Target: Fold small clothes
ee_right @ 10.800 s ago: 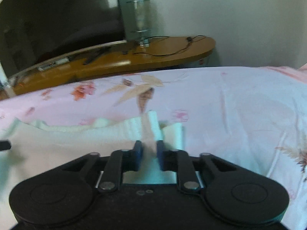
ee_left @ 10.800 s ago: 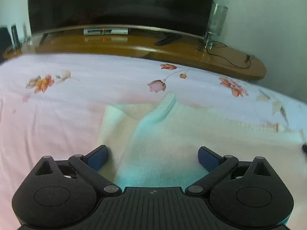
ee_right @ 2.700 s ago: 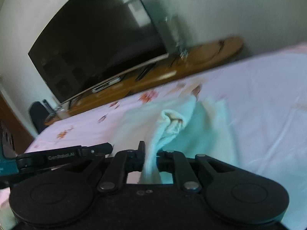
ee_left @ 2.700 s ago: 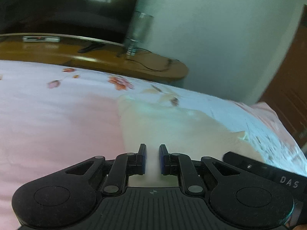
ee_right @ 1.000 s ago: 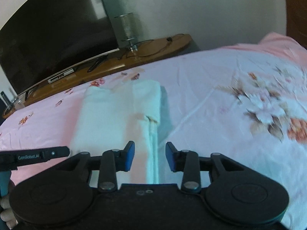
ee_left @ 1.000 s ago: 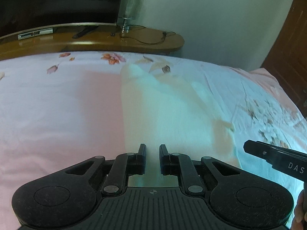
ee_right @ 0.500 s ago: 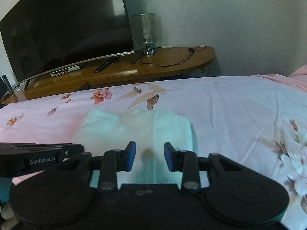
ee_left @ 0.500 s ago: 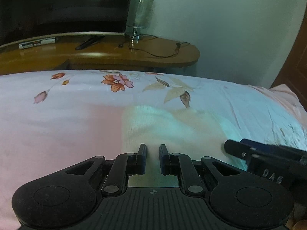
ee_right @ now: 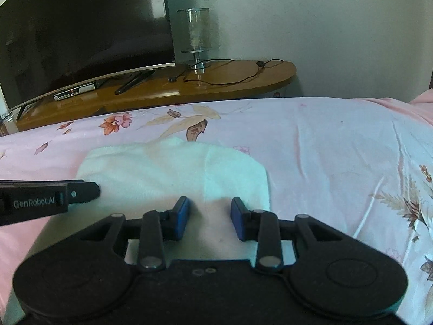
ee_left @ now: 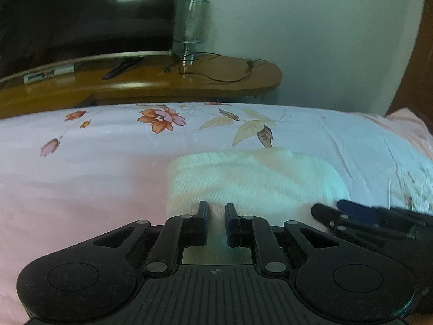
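A small white knitted garment (ee_left: 251,178) lies folded into a narrow stack on the flowered pink bedsheet (ee_left: 81,189). My left gripper (ee_left: 216,216) hovers low over its near left part, fingers almost together, with no cloth visibly pinched between them. Beside it on the right, the right gripper (ee_left: 324,216) reaches in over the garment's edge. In the right wrist view the garment (ee_right: 167,168) shows a lengthwise fold line. My right gripper (ee_right: 209,211) stands over its near right part with its blue pads (ee_right: 181,211) apart and nothing gripped. The left gripper (ee_right: 81,189) enters from the left.
Beyond the bed's far edge stands a curved wooden TV stand (ee_right: 216,86). It carries a large dark television (ee_right: 81,27), a glass lamp (ee_right: 196,35), a black cable (ee_right: 238,78) and a set-top box (ee_right: 74,90). A pale wall is on the right.
Both grippers have moved forward and lower along the folded garment toward its far end, which now looms closer. The right jaws stay apart and the left stay nearly together.
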### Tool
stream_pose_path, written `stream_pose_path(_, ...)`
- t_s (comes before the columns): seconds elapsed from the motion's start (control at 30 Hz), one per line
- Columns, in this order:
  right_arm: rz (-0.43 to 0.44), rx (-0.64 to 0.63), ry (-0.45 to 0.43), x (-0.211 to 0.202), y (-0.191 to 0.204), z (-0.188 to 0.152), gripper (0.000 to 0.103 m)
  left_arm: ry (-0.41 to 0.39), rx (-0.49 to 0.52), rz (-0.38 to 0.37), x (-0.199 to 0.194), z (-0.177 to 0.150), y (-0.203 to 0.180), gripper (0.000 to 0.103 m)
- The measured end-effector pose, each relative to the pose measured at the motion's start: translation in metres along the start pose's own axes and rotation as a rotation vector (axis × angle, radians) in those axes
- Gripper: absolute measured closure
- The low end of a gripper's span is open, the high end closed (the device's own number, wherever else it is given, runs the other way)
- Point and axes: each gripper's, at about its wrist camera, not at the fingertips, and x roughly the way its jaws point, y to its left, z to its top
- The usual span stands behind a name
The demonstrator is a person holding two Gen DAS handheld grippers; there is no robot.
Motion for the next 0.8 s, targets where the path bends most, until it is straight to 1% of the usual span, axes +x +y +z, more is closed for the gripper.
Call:
stream_pose_path(0.2,-0.011,-0.017,0.024,-0.004,0.003,0.005,0.068,-0.001,0.025,-0.005,-0.02,-0.01,-0.001,0.09)
stream_pose_path(0.27,-0.019,-0.03,0.032,-0.011,0.005,0.004,0.068,0.001,0.029,-0.011,-0.031,-0.015,0.0,0.09)
stream_pose_path(0.33,-0.018,-0.003,0.023,-0.027,0.002,0.005,0.067,-0.003,0.032,-0.024,-0.048,-0.023,0.002,0.09)
stream_pose_path(0.37,-0.001,0.015,-0.001,-0.04,0.0,0.003,0.067,-0.005,0.043,-0.034,-0.056,-0.029,0.002,0.09)
stream_pose_path(0.4,0.007,0.022,-0.013,-0.05,-0.001,-0.001,0.063,-0.005,0.052,-0.038,-0.063,-0.037,0.003,0.09)
stream_pose_path(0.43,0.004,0.026,-0.001,-0.055,-0.001,-0.007,0.058,-0.001,0.046,-0.045,-0.067,-0.044,0.005,0.09)
stream_pose_path(0.47,0.009,0.03,0.026,-0.059,-0.001,-0.015,0.057,0.0,0.025,-0.051,-0.071,-0.051,0.009,0.09)
stream_pose_path(0.5,0.013,0.026,0.035,-0.062,-0.001,-0.022,0.058,-0.002,0.01,-0.057,-0.074,-0.056,0.011,0.09)
stream_pose_path(0.57,-0.011,-0.005,0.037,-0.063,0.001,-0.034,0.059,-0.007,0.009,-0.055,-0.078,-0.063,0.011,0.09)
stream_pose_path(0.7,-0.011,0.068,0.073,-0.064,-0.005,-0.028,0.058,0.03,-0.012,-0.062,-0.092,-0.071,0.012,0.09)
stream_pose_path(0.8,0.001,0.068,0.046,-0.087,0.0,-0.032,0.058,0.094,-0.022,-0.107,-0.099,-0.088,0.015,0.09)
